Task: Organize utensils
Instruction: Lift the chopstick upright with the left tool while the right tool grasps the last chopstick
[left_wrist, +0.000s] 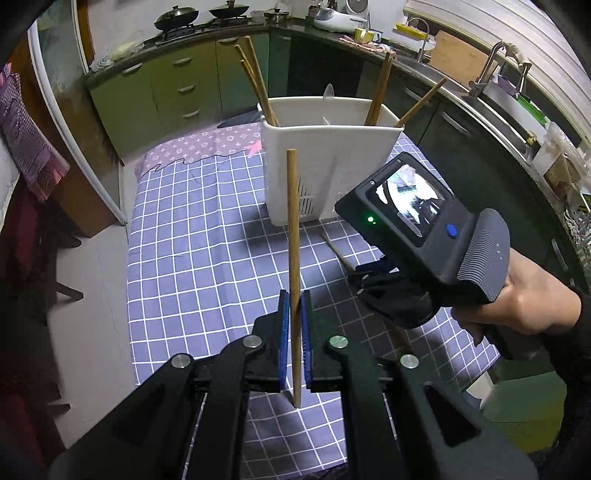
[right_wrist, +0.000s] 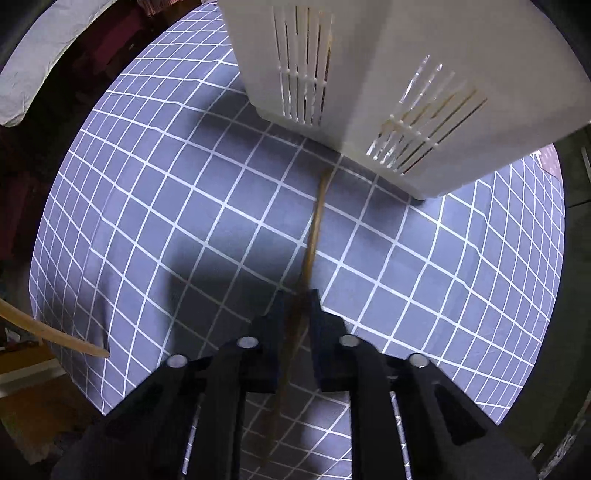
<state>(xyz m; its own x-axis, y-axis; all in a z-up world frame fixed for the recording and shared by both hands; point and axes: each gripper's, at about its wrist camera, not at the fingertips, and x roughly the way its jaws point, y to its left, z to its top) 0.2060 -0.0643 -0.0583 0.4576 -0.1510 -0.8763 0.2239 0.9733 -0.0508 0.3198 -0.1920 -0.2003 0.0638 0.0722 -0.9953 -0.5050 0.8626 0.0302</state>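
Note:
My left gripper (left_wrist: 294, 306) is shut on a wooden chopstick (left_wrist: 293, 229), which stands upright between the blue pads above the checked cloth. Beyond it stands a white utensil holder (left_wrist: 325, 147) with several chopsticks (left_wrist: 258, 85) leaning in its compartments. My right gripper (right_wrist: 298, 295) points down at the cloth, shut on a darker chopstick (right_wrist: 316, 229) that lies on the table with its far end by the holder's (right_wrist: 369, 92) base. In the left wrist view a hand grips the right gripper's body (left_wrist: 417, 236), to the right of the holder.
The blue checked tablecloth (left_wrist: 192, 240) ends at the left and near edges. Kitchen counters, a stove with pans (left_wrist: 177, 16) and a sink (left_wrist: 491, 107) run behind. A pale stick end (right_wrist: 55, 336) pokes in at the lower left of the right wrist view.

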